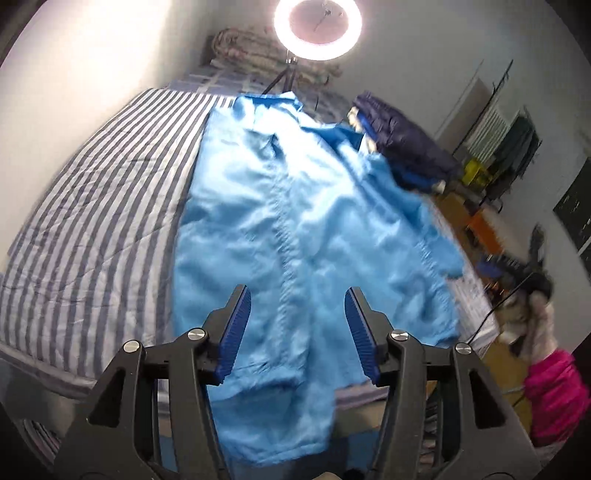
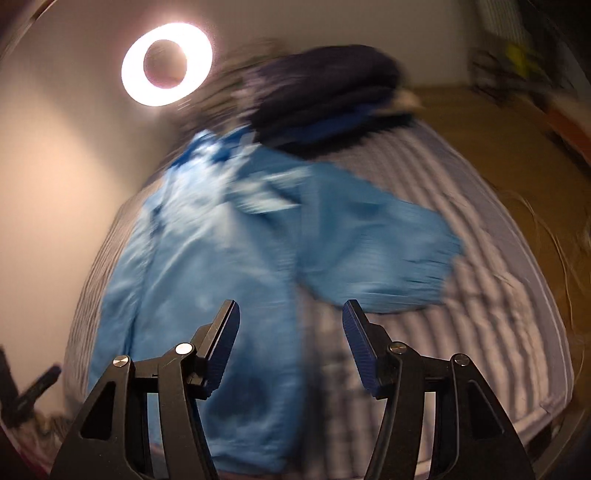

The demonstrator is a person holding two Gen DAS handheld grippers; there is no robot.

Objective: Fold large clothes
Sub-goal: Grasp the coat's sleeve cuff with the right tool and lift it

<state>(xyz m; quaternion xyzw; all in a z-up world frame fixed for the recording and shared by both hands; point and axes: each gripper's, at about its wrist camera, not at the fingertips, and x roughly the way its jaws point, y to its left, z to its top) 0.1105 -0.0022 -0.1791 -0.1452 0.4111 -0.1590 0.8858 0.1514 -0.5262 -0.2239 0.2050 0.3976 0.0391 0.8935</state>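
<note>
A large light-blue jacket (image 1: pixel 288 229) lies spread on a bed with a blue-and-white striped cover (image 1: pixel 96 206), zipper running toward me. Its hem hangs over the near bed edge. My left gripper (image 1: pixel 297 295) is open and empty, hovering above the jacket's lower half. In the right wrist view, which is motion-blurred, the same jacket (image 2: pixel 207 258) lies with one sleeve (image 2: pixel 388 251) stretched to the right. My right gripper (image 2: pixel 290 310) is open and empty above the jacket's right edge. The right gripper also shows in the left wrist view (image 1: pixel 532 280), held by a hand with a pink sleeve.
A folded dark navy garment pile (image 1: pixel 402 147) sits at the far right of the bed, also in the right view (image 2: pixel 332 99). A ring light (image 1: pixel 317 26) on a tripod stands at the bed's far end. Rolled bedding (image 1: pixel 251 48) lies behind. Furniture and clutter (image 1: pixel 495 173) stand to the right.
</note>
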